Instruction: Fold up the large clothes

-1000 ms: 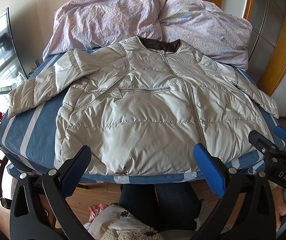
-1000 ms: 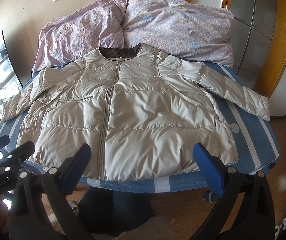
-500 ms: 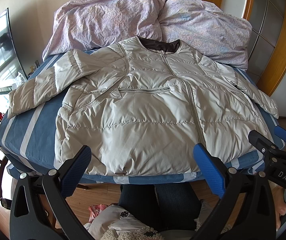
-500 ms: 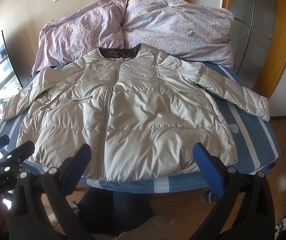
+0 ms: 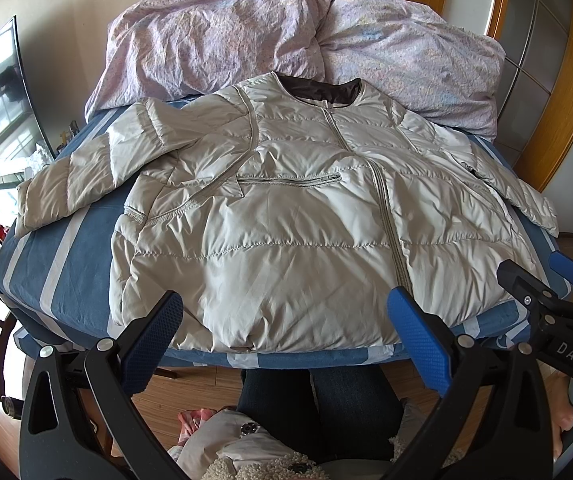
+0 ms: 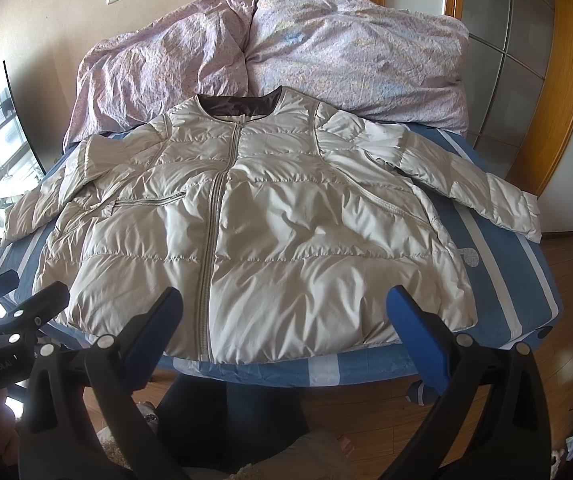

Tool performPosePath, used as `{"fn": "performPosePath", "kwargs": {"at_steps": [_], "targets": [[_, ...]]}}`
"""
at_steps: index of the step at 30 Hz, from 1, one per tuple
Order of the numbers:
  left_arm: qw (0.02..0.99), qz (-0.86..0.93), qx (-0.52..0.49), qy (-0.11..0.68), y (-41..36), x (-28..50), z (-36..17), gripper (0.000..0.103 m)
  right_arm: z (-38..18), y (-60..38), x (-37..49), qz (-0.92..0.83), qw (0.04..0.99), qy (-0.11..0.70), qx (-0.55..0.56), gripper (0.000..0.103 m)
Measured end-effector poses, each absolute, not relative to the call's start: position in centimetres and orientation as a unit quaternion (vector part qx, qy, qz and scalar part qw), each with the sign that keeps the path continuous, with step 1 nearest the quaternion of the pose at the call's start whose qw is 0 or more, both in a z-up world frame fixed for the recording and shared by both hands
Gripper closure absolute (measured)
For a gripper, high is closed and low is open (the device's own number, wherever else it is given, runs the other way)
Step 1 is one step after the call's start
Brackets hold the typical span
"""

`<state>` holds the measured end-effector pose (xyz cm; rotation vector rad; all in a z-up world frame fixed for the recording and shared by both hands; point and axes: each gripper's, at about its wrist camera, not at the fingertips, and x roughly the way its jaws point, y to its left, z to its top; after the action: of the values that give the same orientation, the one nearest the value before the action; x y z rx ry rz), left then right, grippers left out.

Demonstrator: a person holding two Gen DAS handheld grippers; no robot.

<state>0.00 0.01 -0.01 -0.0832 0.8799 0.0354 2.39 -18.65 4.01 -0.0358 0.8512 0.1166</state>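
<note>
Jacket (image 5: 286, 220), pale beige quilted puffer, lies front-up and zipped, spread flat across the centre of both frames on a blue bedsheet with light stripes (image 5: 42, 264). Collar points to the top of frame, touching a heap of pink-lilac bedding (image 5: 246, 40). One sleeve (image 5: 86, 176) runs to the left edge in the left wrist view; the other sleeve (image 6: 478, 196) runs to the right edge in the right wrist view. Hem sits at the near edge of the bed.

Left gripper (image 5: 284, 344): jaws spread wide, nothing between them, held short of the hem at lower frame. Right gripper (image 6: 284, 340): same, jaws wide apart, empty, apart from the fabric. Each gripper shows at the other view's lower corner.

Wooden floor (image 6: 366, 412) below the bed edge.
</note>
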Motion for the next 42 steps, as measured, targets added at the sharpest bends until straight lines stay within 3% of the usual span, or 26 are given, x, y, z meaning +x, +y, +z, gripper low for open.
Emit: {"fn": "performPosePath", "kwargs": {"at_steps": [27,42], "targets": [[0.900,0.015,-0.047,0.433,0.2,0.2,-0.2,0.001,3.5,-19.5,3.4,0.049,0.907,0.418,0.008,0.002],[0.877,-0.028,-0.115,0.466,2.8,5.4,-1.9,0.001,-0.5,-41.0,12.7,-0.077,0.852,0.376,0.356,0.002]]}}
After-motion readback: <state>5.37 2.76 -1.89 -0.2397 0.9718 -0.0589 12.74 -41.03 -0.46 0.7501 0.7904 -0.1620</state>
